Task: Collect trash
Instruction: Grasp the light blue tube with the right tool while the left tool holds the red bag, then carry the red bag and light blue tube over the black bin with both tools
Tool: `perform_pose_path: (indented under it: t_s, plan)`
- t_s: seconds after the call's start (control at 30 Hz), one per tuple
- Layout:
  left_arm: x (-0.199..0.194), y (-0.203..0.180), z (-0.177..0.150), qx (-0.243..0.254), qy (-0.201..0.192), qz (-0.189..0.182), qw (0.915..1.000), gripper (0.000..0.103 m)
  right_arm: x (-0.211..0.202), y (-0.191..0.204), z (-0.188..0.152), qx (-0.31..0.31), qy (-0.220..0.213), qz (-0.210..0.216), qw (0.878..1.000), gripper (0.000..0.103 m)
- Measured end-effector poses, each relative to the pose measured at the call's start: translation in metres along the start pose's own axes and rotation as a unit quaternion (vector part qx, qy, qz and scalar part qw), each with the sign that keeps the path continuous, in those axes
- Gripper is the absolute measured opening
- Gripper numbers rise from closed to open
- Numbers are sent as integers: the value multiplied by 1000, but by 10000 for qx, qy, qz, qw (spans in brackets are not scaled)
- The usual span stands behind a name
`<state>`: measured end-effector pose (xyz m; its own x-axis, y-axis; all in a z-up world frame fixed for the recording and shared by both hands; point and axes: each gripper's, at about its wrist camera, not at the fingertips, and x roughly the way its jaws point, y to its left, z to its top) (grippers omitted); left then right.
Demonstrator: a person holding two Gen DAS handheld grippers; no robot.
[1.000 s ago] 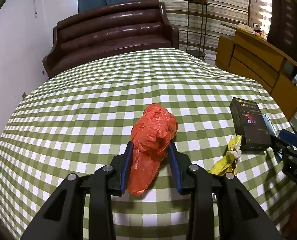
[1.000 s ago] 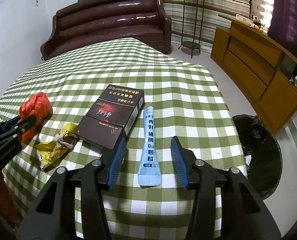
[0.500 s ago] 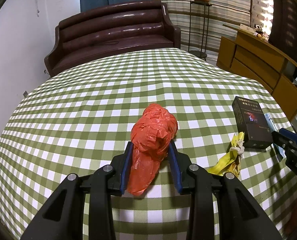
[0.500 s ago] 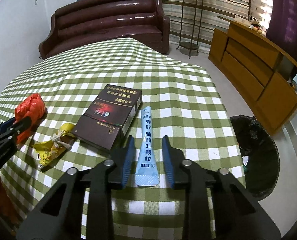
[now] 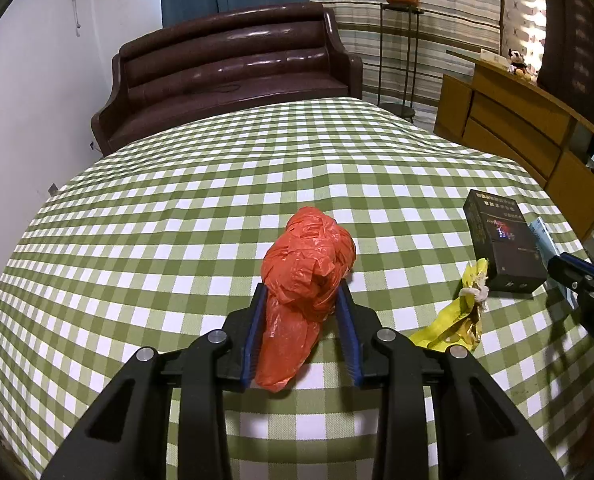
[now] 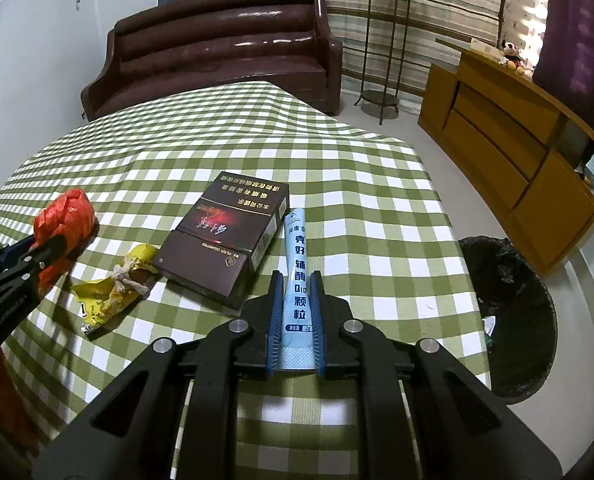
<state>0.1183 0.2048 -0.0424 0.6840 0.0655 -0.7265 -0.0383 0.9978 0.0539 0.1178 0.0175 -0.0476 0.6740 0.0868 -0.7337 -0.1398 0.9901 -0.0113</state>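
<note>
A crumpled orange plastic bag [image 5: 309,256] lies on the green checked tablecloth [image 5: 177,220], and my left gripper [image 5: 301,292] is shut on its lower part. In the right wrist view a light blue sachet [image 6: 297,248] with printed characters lies lengthwise between the blue pads. My right gripper [image 6: 296,280] is closing on the sachet, and its pads press on both long edges. A dark cigarette carton [image 6: 225,240] lies just left of the sachet. A yellow wrapper [image 6: 113,292] sits between the carton and the orange bag [image 6: 63,216].
A bin lined with a black bag [image 6: 513,300] stands on the floor off the table's right edge. A brown sofa [image 5: 225,80] sits beyond the table. A wooden cabinet [image 6: 517,152] and a plant stand [image 6: 381,40] are at the right.
The right gripper's jaws have closed from wide apart onto the blue sachet. The left gripper still holds the orange bag in the same place.
</note>
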Motion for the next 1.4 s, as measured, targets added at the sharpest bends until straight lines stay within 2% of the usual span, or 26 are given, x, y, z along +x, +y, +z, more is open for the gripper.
perform_pose_path:
  t_s: [0.43, 0.73, 1.03, 1.4]
  plan:
    - [-21, -3, -9, -79, -139, 9, 9999, 33, -15, -11, -4, 128, -173, 123, 9997, 13]
    - [-43, -21, -9, -59, -287, -131, 9995, 33, -36, -29, -6, 243, -363, 94, 9990, 13]
    - [-65, -64, 3, 173, -570, -510, 9969, 33, -61, -65, -7, 384, -632, -167, 9971, 13]
    - [-69, -144, 16, 717, -731, -1016, 9895, 33, -82, -129, -19, 716, -802, -635, 9922, 13]
